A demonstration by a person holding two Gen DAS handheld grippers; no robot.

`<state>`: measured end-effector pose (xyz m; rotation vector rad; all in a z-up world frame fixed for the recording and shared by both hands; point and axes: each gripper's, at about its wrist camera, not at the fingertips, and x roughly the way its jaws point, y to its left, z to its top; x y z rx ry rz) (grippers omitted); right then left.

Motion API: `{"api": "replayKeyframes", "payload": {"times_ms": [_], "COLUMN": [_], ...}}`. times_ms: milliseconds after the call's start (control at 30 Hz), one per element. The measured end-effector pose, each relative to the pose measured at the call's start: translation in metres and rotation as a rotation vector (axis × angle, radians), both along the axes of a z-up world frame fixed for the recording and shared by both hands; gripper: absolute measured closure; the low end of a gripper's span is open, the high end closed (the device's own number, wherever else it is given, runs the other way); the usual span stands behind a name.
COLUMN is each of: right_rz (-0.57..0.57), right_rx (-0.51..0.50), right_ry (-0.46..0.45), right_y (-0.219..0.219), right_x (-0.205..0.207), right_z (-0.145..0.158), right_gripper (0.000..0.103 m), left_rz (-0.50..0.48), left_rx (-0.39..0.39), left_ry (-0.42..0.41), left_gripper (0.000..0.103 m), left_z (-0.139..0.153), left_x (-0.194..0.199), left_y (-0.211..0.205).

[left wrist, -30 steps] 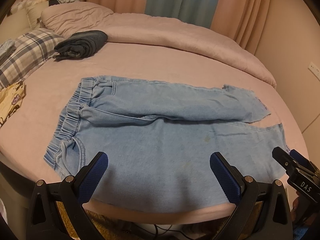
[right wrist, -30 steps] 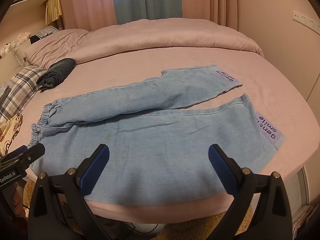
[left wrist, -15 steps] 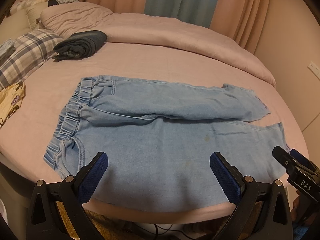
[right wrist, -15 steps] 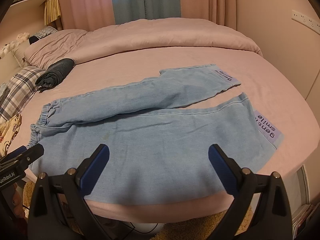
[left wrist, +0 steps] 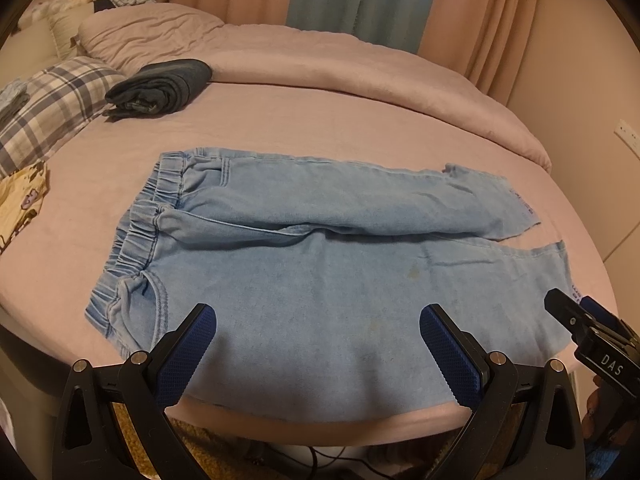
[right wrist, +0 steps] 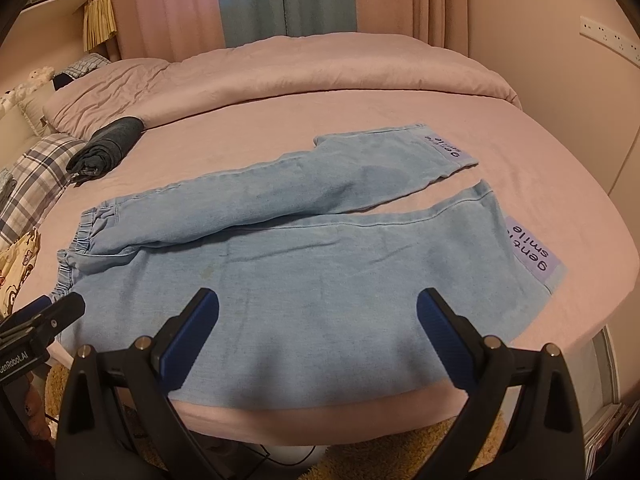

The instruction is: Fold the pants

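Light blue denim pants lie flat on the pink bed, elastic waistband to the left, both legs stretched to the right and slightly apart at the cuffs. They also show in the right wrist view, with purple "gentle smile" patches at the cuffs. My left gripper is open and empty, just above the near edge of the pants near the waist half. My right gripper is open and empty above the near leg. Each gripper shows at the edge of the other's view.
A folded dark garment lies at the back left of the bed. A plaid pillow and a yellow printed cloth lie at the left. A rolled pink duvet runs along the back. Curtains hang behind.
Both grippers have drifted very slightly; the pants have not moved and both grippers stay open.
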<state>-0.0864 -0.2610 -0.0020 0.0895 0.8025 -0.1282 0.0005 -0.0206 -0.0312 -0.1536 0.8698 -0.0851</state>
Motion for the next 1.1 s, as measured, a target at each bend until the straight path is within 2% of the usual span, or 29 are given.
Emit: {"api": "replayKeyframes", "payload": {"times_ms": [500, 767, 833, 967, 1100], "right_rz": [0.002, -0.025, -0.042, -0.062, -0.053], "right_rx": [-0.011, 0.037, 0.061, 0.11, 0.125], "right_ry": [0.018, 0.007, -0.002, -0.011, 0.027], "right_y": [0.004, -0.009, -0.017, -0.034, -0.04], "right_x": [0.002, 0.009, 0.017, 0.051, 0.11], "right_z": [-0.003, 0.0, 0.005, 0.02, 0.025], "right_gripper": [0.003, 0.003, 0.004, 0.004, 0.004], "left_rz": [0.014, 0.037, 0.031, 0.062, 0.071], "left_rx": [0.018, 0.01, 0.008, -0.019, -0.024], "left_ry": [0.006, 0.013, 0.013, 0.001, 0.07], "left_gripper": [0.001, 0.001, 0.005, 0.006, 0.025], "left_z": [-0.002, -0.008, -0.007, -0.006, -0.03], "left_x": [0.005, 0.019, 0.031, 0.05, 0.067], "left_y": [0.0, 0.006, 0.006, 0.012, 0.013]}}
